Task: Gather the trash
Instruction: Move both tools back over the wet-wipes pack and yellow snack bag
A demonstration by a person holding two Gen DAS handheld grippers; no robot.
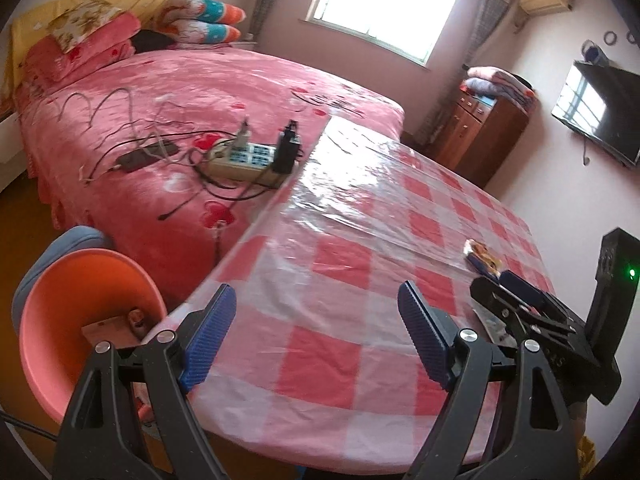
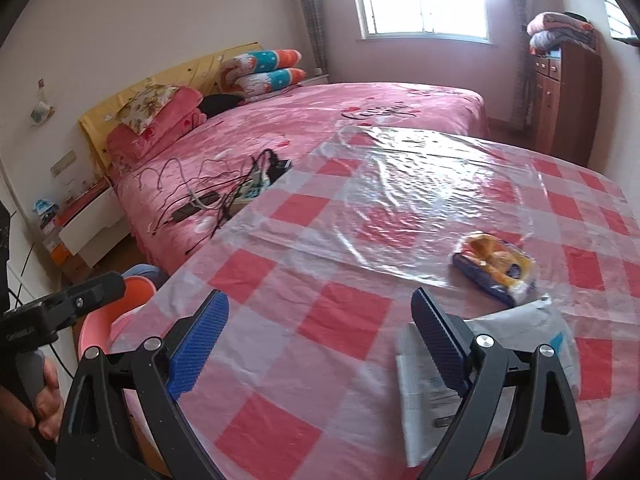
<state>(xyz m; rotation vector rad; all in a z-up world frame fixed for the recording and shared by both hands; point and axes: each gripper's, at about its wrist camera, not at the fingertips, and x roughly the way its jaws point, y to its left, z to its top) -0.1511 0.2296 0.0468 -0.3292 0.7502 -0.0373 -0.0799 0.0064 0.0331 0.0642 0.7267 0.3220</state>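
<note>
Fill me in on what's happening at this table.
A person holds two grippers over the pink checked table, clearing trash. Both the left gripper and right gripper are open and empty. An orange-and-blue snack wrapper and a white plastic mailer bag lie uncollected; an orange bin waits beside the table.

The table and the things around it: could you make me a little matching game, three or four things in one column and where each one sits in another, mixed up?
Things:
1. snack wrapper
2. power strip
3. orange bin
4. folded blankets

Places:
A. on the pink bed
B. on top of the wooden cabinet
C. on the checked tablecloth
D. on the floor beside the table

Pairs: 1-C, 2-A, 3-D, 4-B
</note>
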